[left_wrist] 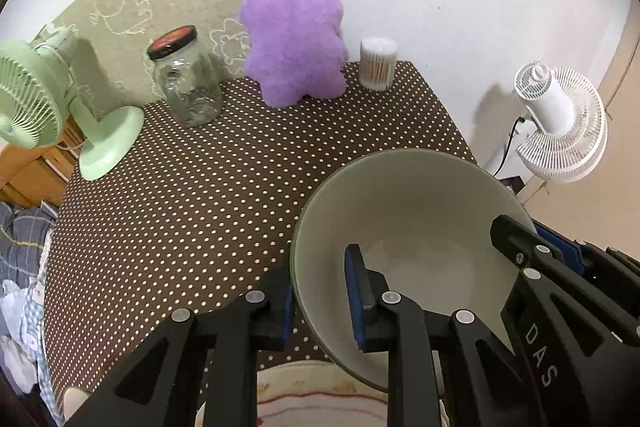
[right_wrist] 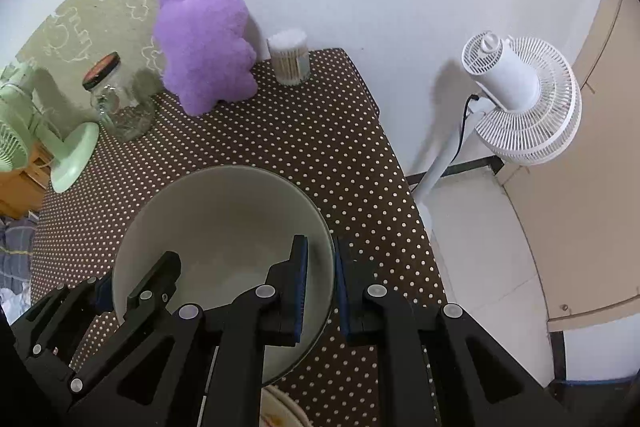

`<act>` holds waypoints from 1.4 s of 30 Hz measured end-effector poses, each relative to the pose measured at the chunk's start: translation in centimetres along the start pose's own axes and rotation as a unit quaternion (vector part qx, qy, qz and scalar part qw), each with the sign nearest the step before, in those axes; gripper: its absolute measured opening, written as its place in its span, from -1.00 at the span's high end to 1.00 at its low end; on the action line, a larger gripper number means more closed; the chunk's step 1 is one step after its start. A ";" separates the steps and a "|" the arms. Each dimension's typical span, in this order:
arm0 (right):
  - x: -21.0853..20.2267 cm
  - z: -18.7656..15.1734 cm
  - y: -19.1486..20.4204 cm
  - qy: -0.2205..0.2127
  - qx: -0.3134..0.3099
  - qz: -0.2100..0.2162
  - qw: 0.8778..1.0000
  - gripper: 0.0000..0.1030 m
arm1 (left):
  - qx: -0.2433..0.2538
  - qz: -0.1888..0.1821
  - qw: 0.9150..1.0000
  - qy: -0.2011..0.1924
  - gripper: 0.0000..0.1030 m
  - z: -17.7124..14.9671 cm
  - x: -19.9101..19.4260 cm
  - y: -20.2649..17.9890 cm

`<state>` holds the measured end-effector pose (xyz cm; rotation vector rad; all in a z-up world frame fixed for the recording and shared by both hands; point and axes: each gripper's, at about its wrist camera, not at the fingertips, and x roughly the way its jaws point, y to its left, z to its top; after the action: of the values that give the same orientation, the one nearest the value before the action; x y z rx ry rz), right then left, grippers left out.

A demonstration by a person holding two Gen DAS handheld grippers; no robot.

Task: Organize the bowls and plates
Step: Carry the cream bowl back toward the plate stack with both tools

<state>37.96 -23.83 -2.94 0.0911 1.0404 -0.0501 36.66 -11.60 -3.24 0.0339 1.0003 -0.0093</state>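
Observation:
A large cream bowl [left_wrist: 420, 211] [right_wrist: 224, 219] hangs above the brown dotted tablecloth [left_wrist: 180, 207], gripped on two opposite sides of its rim. My left gripper [left_wrist: 320, 303] is shut on the bowl's left rim, one blue pad inside and one outside. My right gripper [right_wrist: 322, 287] is shut on the right rim the same way. Each gripper also shows in the other's view: the right gripper [left_wrist: 520, 247] and the left gripper [right_wrist: 132, 287]. Below the bowl, at the near edge, lies part of a white plate [left_wrist: 320, 399] [right_wrist: 280, 411] with a red line.
At the back of the table stand a purple plush toy [left_wrist: 292, 35], a glass jar with a black lid [left_wrist: 186, 83], a green desk fan [left_wrist: 40, 99] and a tub of cotton swabs [left_wrist: 378, 63]. A white standing fan [right_wrist: 520, 95] is on the floor at right.

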 end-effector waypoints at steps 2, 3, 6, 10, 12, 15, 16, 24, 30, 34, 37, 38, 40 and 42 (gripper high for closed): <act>-0.9 -0.1 0.4 -0.006 -0.004 0.000 1.000 0.68 | -0.004 0.000 1.000 -0.005 0.64 -0.2 -0.9 0.4; -1.3 -0.2 0.6 -0.007 -0.005 0.000 1.000 0.68 | -0.006 0.000 1.000 -0.006 0.64 -0.3 -1.2 0.5; -2.3 -0.3 1.2 -0.012 -0.009 0.002 1.000 0.68 | -0.011 0.001 1.000 -0.011 0.64 -0.6 -2.5 1.2; -4.1 -0.6 2.2 -0.020 -0.012 0.005 1.000 0.68 | -0.013 0.002 1.000 -0.020 0.64 -0.8 -3.8 1.8; -4.9 -0.8 2.6 -0.025 -0.013 0.004 1.000 0.68 | -0.015 0.001 1.000 -0.026 0.64 -1.0 -4.7 2.3; -6.2 -1.1 3.5 -0.033 -0.017 0.005 0.999 0.68 | -0.018 0.000 0.999 -0.034 0.64 -1.3 -5.8 3.1; -6.6 -1.2 3.9 -0.036 -0.018 0.005 0.999 0.68 | -0.019 0.000 0.999 -0.036 0.64 -1.5 -6.2 3.4; -9.5 -2.7 7.0 -0.051 -0.026 0.007 0.998 0.68 | -0.027 -0.006 0.998 -0.048 0.64 -3.1 -8.8 6.9; -10.8 -4.0 9.7 -0.054 -0.027 0.006 0.998 0.68 | -0.029 -0.007 0.998 -0.049 0.64 -4.2 -9.9 9.5; -11.3 -4.9 11.7 -0.054 -0.029 0.007 0.998 0.68 | -0.034 -0.007 0.998 -0.051 0.64 -5.2 -10.6 11.6; -11.7 -5.5 13.0 -0.054 -0.031 0.008 0.998 0.68 | -0.036 -0.006 0.998 -0.051 0.64 -5.6 -11.0 13.0; -11.8 -5.8 13.7 -0.054 -0.032 0.008 0.998 0.68 | -0.036 -0.005 0.998 -0.051 0.64 -5.7 -11.1 13.4; -12.1 -6.2 14.6 -0.054 -0.034 0.009 0.998 0.68 | -0.039 -0.004 0.998 -0.051 0.64 -6.1 -11.4 14.4; -12.3 -6.8 15.7 -0.054 -0.036 0.010 0.998 0.68 | -0.040 -0.004 0.998 -0.051 0.64 -6.4 -11.6 15.4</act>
<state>27.27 -7.55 5.07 0.0329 0.9327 0.0009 25.32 3.96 3.45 -0.0436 0.8987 0.0217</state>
